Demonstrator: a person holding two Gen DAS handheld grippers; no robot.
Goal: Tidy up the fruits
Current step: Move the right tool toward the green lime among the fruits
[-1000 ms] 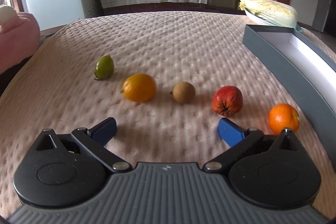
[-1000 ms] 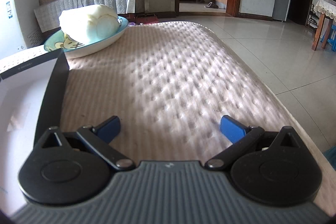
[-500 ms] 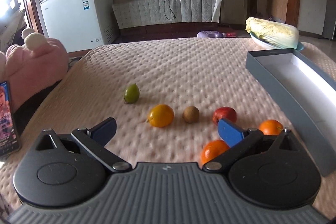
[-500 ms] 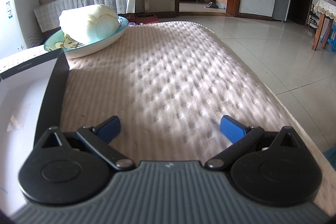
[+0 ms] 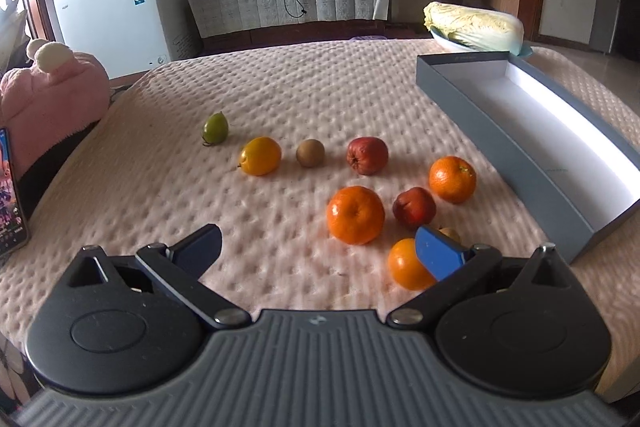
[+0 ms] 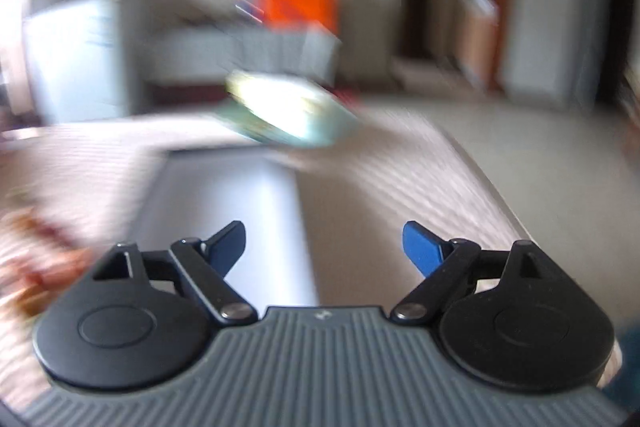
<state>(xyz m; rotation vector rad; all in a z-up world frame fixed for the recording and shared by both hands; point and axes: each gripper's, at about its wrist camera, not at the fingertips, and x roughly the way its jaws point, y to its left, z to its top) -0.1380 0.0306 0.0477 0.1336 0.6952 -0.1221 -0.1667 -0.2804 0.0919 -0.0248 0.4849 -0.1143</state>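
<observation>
Fruit on the quilted cover, ahead of the left tool:
- Oranges: three [image 5: 355, 214], [image 5: 452, 179], [image 5: 408, 265]; the last partly behind the right fingertip.
- Red fruits: two [image 5: 367, 155], [image 5: 414, 207].
- Yellow fruit: one [image 5: 260, 155].
- Brown round fruit: one [image 5: 310, 153].
- Green fruit: one [image 5: 215, 128].
- Small brownish item behind the fingertip: one [image 5: 450, 234], kind unclear.
- Open grey boxes: one [image 5: 492, 131].
- Cabbages: one [image 5: 474, 25].

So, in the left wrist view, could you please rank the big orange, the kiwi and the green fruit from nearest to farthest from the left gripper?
From the left gripper:
1. Big orange, just ahead, right of centre.
2. Kiwi, mid-row.
3. Green fruit, far left.
</observation>
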